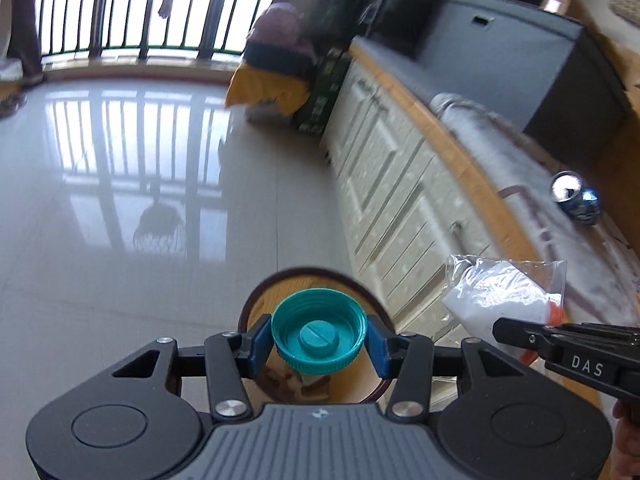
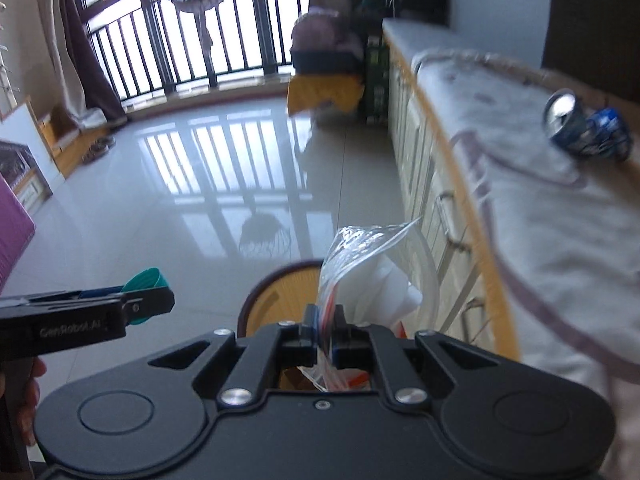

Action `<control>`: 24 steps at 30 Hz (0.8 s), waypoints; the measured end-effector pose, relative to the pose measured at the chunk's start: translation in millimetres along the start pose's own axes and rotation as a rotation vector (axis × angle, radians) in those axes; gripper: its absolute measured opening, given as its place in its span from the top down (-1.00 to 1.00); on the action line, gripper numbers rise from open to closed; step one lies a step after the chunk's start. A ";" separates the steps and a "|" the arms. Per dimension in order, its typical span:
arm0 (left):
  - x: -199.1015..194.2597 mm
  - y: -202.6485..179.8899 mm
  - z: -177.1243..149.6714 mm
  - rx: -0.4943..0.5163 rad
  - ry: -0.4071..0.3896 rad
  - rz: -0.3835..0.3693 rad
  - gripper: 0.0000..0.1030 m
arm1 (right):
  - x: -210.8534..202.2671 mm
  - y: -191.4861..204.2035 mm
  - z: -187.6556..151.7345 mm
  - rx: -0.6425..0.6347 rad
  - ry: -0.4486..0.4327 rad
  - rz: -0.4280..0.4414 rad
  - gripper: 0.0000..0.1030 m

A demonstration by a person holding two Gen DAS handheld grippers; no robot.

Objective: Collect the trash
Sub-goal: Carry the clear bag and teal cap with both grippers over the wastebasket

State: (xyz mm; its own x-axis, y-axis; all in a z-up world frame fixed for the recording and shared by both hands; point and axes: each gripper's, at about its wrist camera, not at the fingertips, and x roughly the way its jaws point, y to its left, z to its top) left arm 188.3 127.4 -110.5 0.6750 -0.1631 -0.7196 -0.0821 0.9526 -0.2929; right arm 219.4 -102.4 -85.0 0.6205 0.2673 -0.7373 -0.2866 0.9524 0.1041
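My left gripper [image 1: 319, 342] is shut on a teal plastic bottle cap [image 1: 319, 330] and holds it over the open mouth of a round wooden bin [image 1: 256, 304] on the floor. My right gripper [image 2: 325, 334] is shut on a clear zip bag [image 2: 360, 264] with white paper inside, also above the bin [image 2: 272, 292]. The bag shows in the left wrist view [image 1: 504, 292] at the right, and the cap in the right wrist view [image 2: 146, 280] at the left. A crushed blue drink can [image 2: 588, 128] lies on the cloth-covered counter, and shows in the left wrist view [image 1: 576, 198].
A long cabinet [image 1: 384, 168] with a wooden edge and a white cloth [image 2: 552, 216] runs along the right. A glossy tiled floor [image 1: 120, 200] stretches to a railed window. A yellow-draped stand [image 2: 324, 88] with bags stands at the far end.
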 end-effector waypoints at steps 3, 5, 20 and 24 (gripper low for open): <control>19.0 11.4 -4.0 -0.038 0.035 0.007 0.03 | 25.2 -1.4 -0.4 0.004 0.046 0.001 0.88; 30.8 17.7 -6.6 -0.060 0.049 -0.006 0.03 | 42.4 -4.7 -0.6 0.017 0.079 0.001 0.88; 105.4 16.2 -9.3 -0.070 0.165 -0.014 0.03 | 128.4 -33.2 -12.2 0.173 0.249 -0.013 0.87; 119.3 12.9 -8.6 -0.057 0.185 -0.012 0.03 | 139.2 -38.8 -15.1 0.210 0.260 -0.015 0.87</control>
State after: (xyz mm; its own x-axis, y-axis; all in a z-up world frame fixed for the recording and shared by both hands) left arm 261.5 118.0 -205.5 0.5300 -0.2238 -0.8180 -0.1198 0.9351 -0.3334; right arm 305.9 -104.4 -201.7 0.4084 0.2327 -0.8826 -0.1055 0.9725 0.2076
